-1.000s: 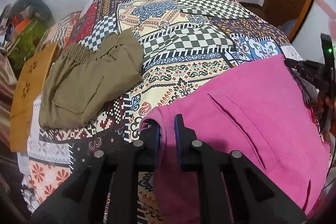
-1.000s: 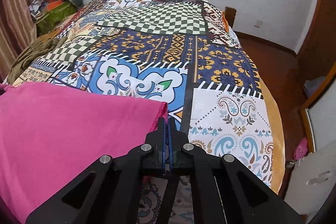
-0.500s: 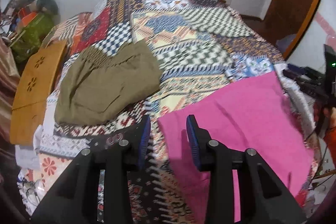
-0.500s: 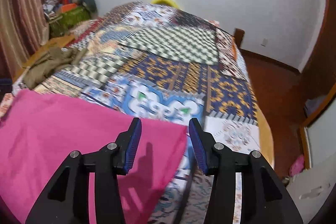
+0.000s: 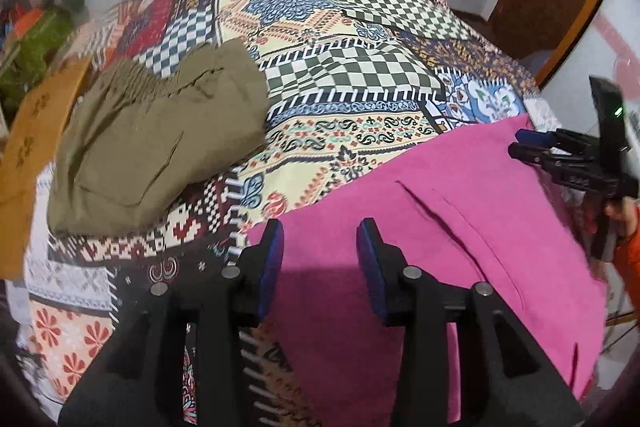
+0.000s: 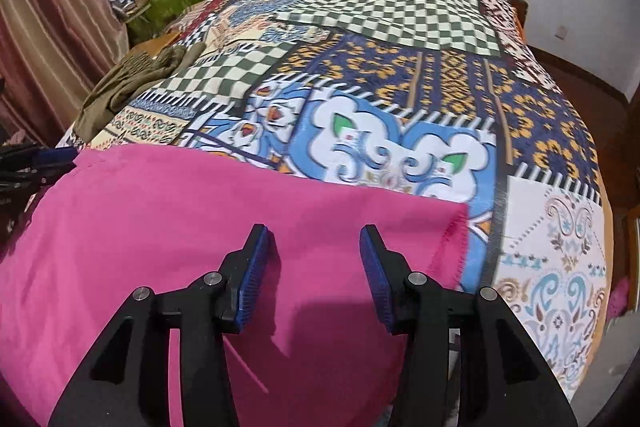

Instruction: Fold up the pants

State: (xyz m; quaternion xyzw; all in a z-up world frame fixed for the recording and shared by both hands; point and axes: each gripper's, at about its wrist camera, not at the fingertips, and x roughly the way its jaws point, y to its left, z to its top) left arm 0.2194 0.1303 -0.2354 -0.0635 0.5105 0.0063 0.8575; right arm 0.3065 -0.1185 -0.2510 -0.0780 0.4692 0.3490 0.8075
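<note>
We have just let go: both the left gripper [image 5: 319, 263] and right gripper [image 6: 313, 269] now stand wide, and the pink pants [image 5: 460, 227] lie flat on the bed [image 5: 340, 75] beneath our fingers, seemingly a finished fold.

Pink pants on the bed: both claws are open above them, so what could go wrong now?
The pink pants lie near the bedspread's front edge, so they might slip off. The olive shorts lie close by; the left gripper could snag them. The right gripper might pinch the bedspread too.
</note>
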